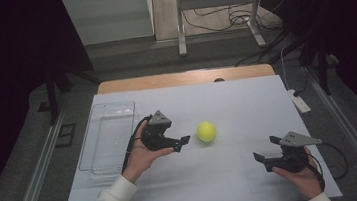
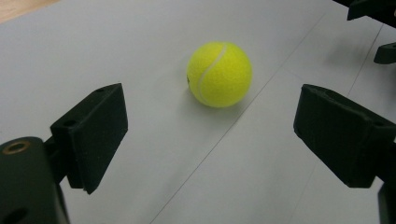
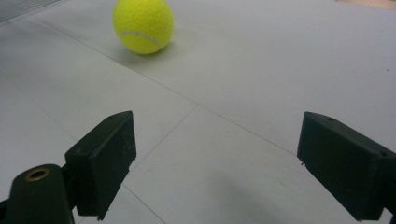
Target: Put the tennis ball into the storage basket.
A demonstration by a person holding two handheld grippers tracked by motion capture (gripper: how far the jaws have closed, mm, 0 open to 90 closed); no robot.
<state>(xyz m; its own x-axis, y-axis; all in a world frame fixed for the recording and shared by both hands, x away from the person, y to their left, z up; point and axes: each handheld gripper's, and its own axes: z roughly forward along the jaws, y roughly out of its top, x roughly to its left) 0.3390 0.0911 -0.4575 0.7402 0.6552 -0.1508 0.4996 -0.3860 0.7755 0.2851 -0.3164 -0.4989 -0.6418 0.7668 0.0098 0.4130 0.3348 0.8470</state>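
1. Both jaws of the left gripper (image 2: 210, 140) stand wide apart with nothing between them; the tennis ball (image 2: 219, 74) lies just ahead of them, in line with the gap, not touching.
2. Jaws of the right gripper (image 3: 215, 163) are also spread open and hold nothing; the tennis ball (image 3: 143, 25) is well ahead of them and off toward the left jaw.
3. Seen from the high view, the left gripper (image 1: 185, 141) is just left of the tennis ball (image 1: 206, 131), and the right gripper (image 1: 267, 148) is farther from it, on the near right.
4. Left of the ball, beyond the left gripper, a clear plastic tray (image 1: 103, 161) rests on the white table (image 1: 236, 99).
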